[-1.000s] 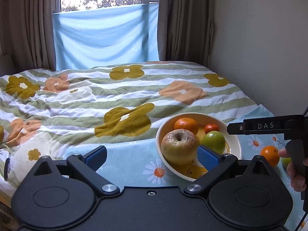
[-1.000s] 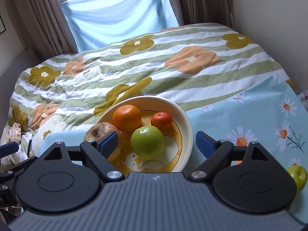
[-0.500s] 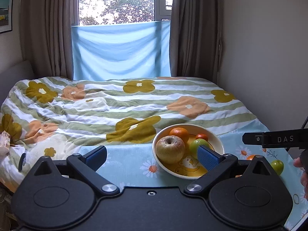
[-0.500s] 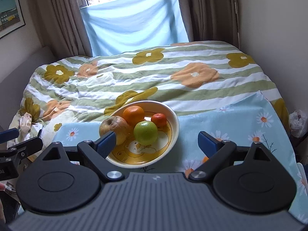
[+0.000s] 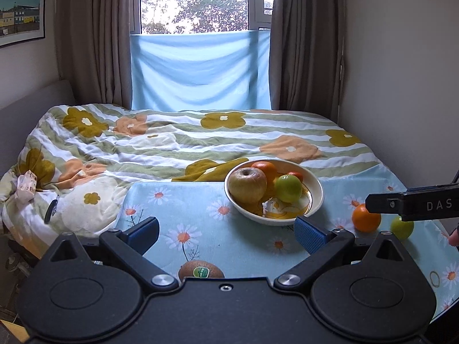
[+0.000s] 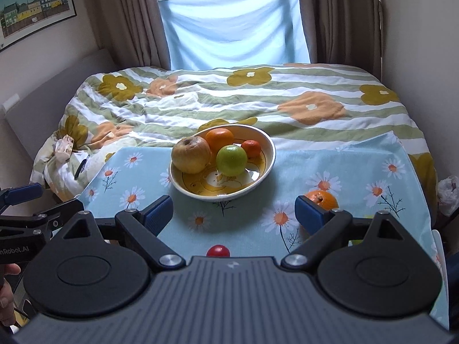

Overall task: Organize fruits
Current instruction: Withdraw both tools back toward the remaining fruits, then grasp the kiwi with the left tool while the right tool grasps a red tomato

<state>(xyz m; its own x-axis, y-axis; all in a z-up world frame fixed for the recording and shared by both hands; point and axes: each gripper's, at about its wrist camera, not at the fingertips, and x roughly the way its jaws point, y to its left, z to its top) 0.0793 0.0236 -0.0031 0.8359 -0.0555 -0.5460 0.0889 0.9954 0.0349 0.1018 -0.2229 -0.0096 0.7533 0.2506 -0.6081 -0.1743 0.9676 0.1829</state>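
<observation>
Grippers pulled back from bowl point(image 5: 315, 189), kiwi point(image 5: 200, 271) revealed

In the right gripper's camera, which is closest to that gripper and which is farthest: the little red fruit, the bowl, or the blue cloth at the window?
From the right gripper:
1. Little red fruit, just below, between the fingers.
2. Bowl, ahead on the daisy cloth.
3. Blue cloth, far back at the window.

"DAS" on right gripper point(image 5: 413, 205) arm; "nRobot.AI", cut off, on left gripper point(image 6: 17, 250) body.
</observation>
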